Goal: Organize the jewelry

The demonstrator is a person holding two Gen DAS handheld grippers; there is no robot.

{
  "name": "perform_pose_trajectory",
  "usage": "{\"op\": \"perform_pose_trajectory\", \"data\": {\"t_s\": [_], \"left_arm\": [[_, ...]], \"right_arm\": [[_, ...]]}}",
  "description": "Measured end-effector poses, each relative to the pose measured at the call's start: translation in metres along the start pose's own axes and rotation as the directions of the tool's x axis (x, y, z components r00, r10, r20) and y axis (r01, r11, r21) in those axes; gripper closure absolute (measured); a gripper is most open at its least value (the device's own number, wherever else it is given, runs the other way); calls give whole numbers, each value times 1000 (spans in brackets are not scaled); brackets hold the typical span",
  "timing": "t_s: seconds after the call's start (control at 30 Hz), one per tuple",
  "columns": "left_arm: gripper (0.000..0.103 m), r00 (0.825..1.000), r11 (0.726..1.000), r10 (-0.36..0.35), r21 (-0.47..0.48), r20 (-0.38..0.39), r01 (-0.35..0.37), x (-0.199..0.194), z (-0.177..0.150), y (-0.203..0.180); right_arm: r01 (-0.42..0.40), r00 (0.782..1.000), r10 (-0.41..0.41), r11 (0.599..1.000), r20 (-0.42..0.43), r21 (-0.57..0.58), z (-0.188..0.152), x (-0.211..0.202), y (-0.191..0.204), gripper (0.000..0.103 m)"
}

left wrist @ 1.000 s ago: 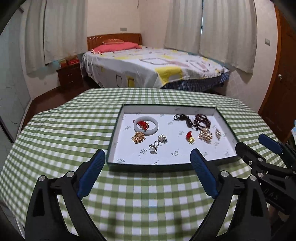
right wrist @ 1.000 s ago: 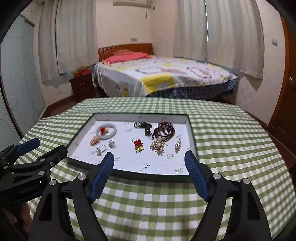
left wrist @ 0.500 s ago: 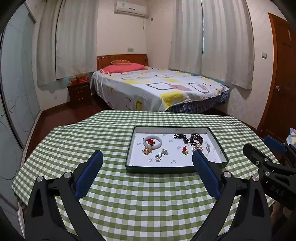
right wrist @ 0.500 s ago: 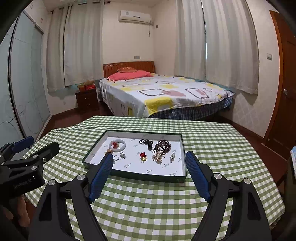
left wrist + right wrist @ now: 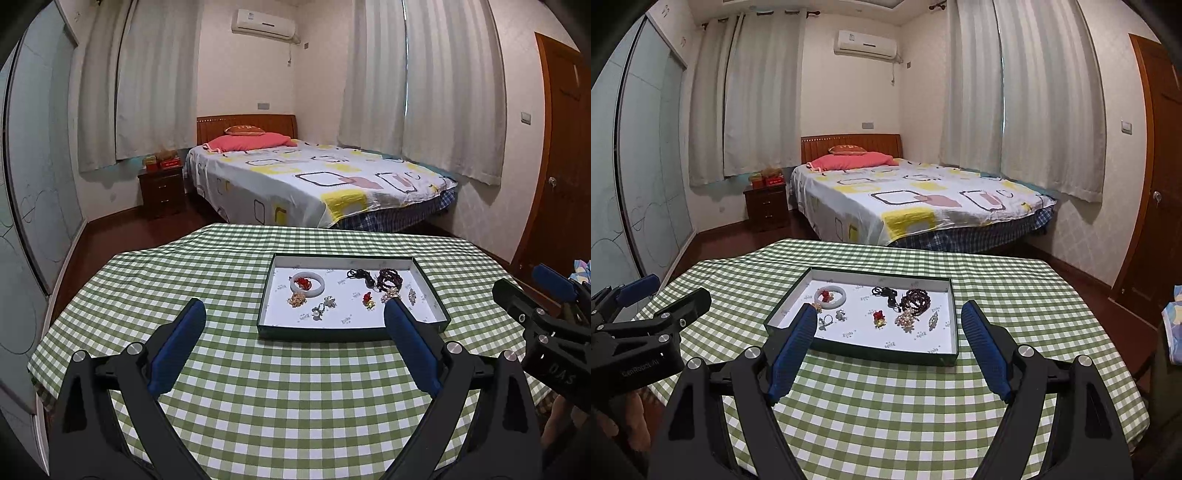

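A dark-rimmed tray (image 5: pixel 352 334) with a white floor lies on the green checked table; it also shows in the right wrist view (image 5: pixel 862 350). In it lie a pale jade bangle (image 5: pixel 307 284) with a red charm, a dark bead bracelet (image 5: pixel 389 277), a black cord (image 5: pixel 359 274), a red-gold charm (image 5: pixel 368 300), gold brooches (image 5: pixel 296 300) and a pearl ring (image 5: pixel 317 312). My left gripper (image 5: pixel 295 350) is open and empty, held back from the tray's near edge. My right gripper (image 5: pixel 889 352) is open and empty, also short of the tray.
The table (image 5: pixel 258 387) is round with a green checked cloth (image 5: pixel 886 406). A bed (image 5: pixel 314 184) stands behind it, a nightstand (image 5: pixel 161 192) at the back left, a sliding wardrobe on the left, and a wooden door (image 5: pixel 565 166) on the right.
Both grippers have pulled up and back from the tray, which now looks smaller and farther away. Both stay open and empty.
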State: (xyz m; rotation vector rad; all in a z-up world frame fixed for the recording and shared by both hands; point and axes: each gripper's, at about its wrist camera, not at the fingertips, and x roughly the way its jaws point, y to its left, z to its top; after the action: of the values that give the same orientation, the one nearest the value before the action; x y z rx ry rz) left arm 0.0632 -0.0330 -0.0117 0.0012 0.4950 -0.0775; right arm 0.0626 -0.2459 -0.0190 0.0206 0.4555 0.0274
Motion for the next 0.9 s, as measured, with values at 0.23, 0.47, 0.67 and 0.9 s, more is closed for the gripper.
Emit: {"op": "perform_pose_trajectory", "data": {"t_s": [0.23, 0.47, 0.67, 0.9], "left_arm": [[8, 1000, 1000, 2, -7, 3, -2, -1, -1, 3], [8, 1000, 1000, 3, -6, 4, -3, -2, -1, 3], [8, 1000, 1000, 3, -7, 4, -3, -2, -1, 3], [8, 1000, 1000, 5, -9, 1, -5, -4, -1, 3]], "right_arm": [[5, 1000, -5, 1000, 7, -6, 0, -4, 2, 25], [10, 1000, -10, 1000, 13, -9, 1, -7, 2, 25], [11, 1000, -10, 1000, 14, -8, 1, -7, 2, 25], [10, 1000, -10, 1000, 13, -8, 1, -7, 2, 25]]}}
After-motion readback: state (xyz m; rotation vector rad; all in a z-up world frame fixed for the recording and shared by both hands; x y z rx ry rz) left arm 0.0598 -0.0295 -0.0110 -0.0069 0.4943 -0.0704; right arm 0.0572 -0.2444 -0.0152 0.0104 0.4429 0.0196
